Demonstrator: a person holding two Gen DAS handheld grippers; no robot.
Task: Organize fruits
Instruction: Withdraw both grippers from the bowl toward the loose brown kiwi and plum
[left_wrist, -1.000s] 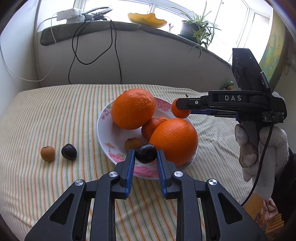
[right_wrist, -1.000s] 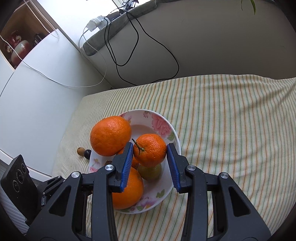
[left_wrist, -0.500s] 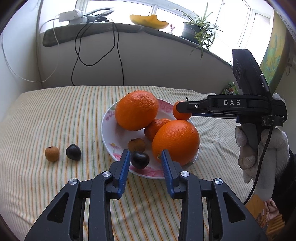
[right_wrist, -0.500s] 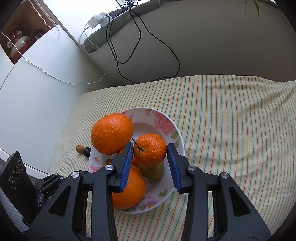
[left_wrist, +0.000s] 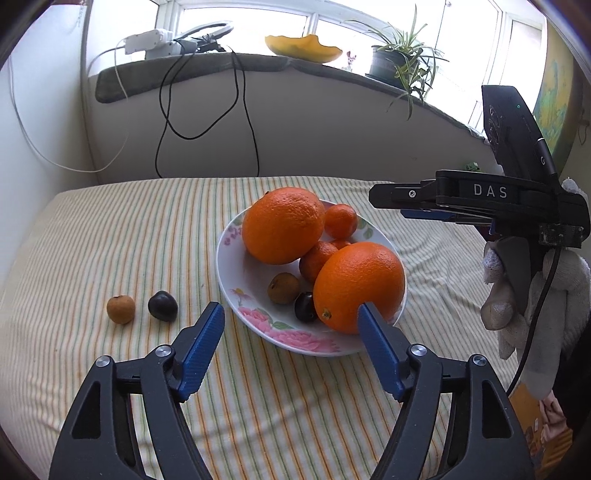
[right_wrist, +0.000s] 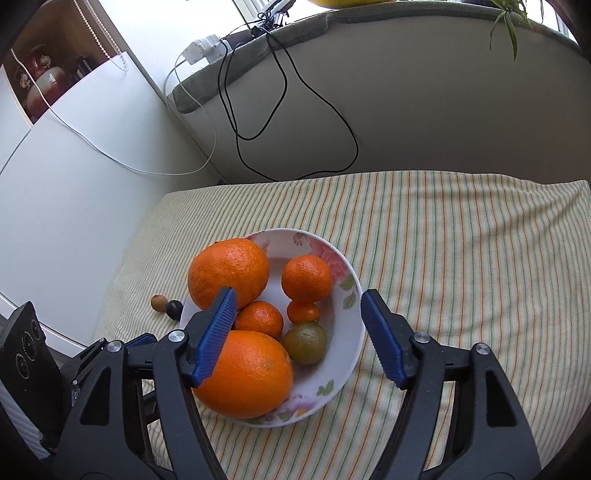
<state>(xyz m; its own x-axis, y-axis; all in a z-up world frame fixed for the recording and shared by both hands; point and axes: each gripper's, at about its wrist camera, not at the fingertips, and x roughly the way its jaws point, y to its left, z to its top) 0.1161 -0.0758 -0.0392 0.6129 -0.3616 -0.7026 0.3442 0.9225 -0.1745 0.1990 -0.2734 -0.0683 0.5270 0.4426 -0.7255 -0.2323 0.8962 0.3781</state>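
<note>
A floral white bowl (left_wrist: 236, 291) (right_wrist: 347, 354) on the striped cloth holds two big oranges (left_wrist: 282, 225) (left_wrist: 358, 284), small tangerines (right_wrist: 306, 277), a brown fruit (left_wrist: 283, 288) and a dark plum (left_wrist: 304, 306). A green-brown fruit (right_wrist: 304, 341) also lies in it. A brown fruit (left_wrist: 120, 309) and a dark plum (left_wrist: 162, 305) lie on the cloth left of the bowl. My left gripper (left_wrist: 290, 314) is open and empty, just in front of the bowl. My right gripper (right_wrist: 298, 301) is open and empty above the bowl; it also shows in the left wrist view (left_wrist: 461, 203).
A low wall with a grey-topped sill (left_wrist: 221, 66) bounds the far side, with black cables (left_wrist: 207, 122), a power strip (left_wrist: 151, 38), a yellow dish (left_wrist: 303, 46) and a potted plant (left_wrist: 395, 62). A white cabinet (right_wrist: 74, 166) stands at the left.
My left gripper opened, left the dark plum in the bowl and pulled back. My right gripper opened, left the tangerine in the bowl and drew back.
</note>
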